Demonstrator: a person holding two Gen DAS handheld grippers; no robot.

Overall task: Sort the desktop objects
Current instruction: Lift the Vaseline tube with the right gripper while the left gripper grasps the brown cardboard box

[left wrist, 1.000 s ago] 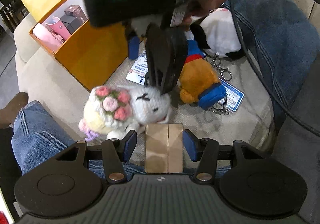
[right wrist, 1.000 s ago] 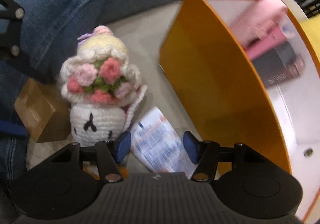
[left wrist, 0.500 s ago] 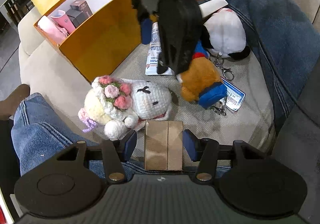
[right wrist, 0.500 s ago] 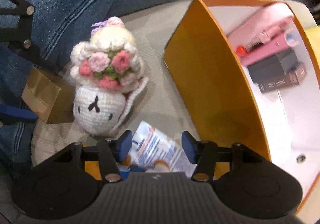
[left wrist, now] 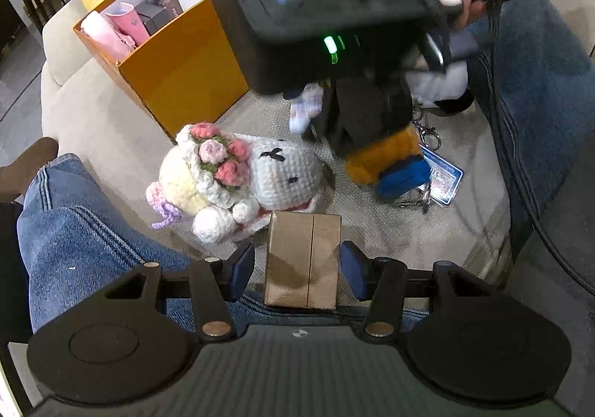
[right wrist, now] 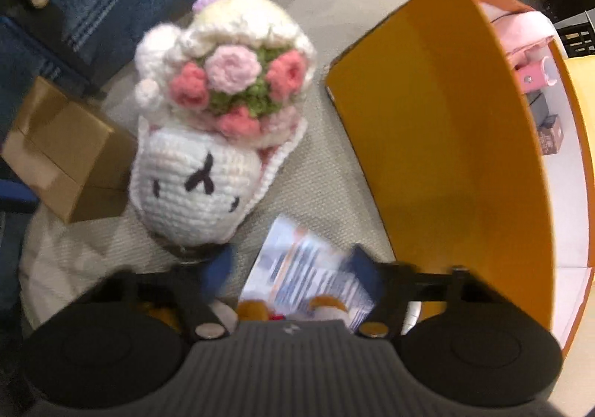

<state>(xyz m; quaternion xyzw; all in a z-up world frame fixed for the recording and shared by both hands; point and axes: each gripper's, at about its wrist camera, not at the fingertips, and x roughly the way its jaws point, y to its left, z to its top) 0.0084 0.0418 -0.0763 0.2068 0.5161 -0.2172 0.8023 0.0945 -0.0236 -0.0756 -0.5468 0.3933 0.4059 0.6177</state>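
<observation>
Right gripper [right wrist: 288, 273] motion-blurred, its jaws closing around a printed packet [right wrist: 308, 277]; pad contact unreadable. Its housing hides most of the black-and-white plush [left wrist: 442, 84]. Orange box [right wrist: 457, 156] cut off at frame edge.

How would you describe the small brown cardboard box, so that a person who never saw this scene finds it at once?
Start from the big orange bin on the beige cushion. In front of it lies a white crocheted doll wearing a flower crown. The brown cardboard box stands just beside the doll: the only plain, hard-edged object among the soft toys.
</observation>
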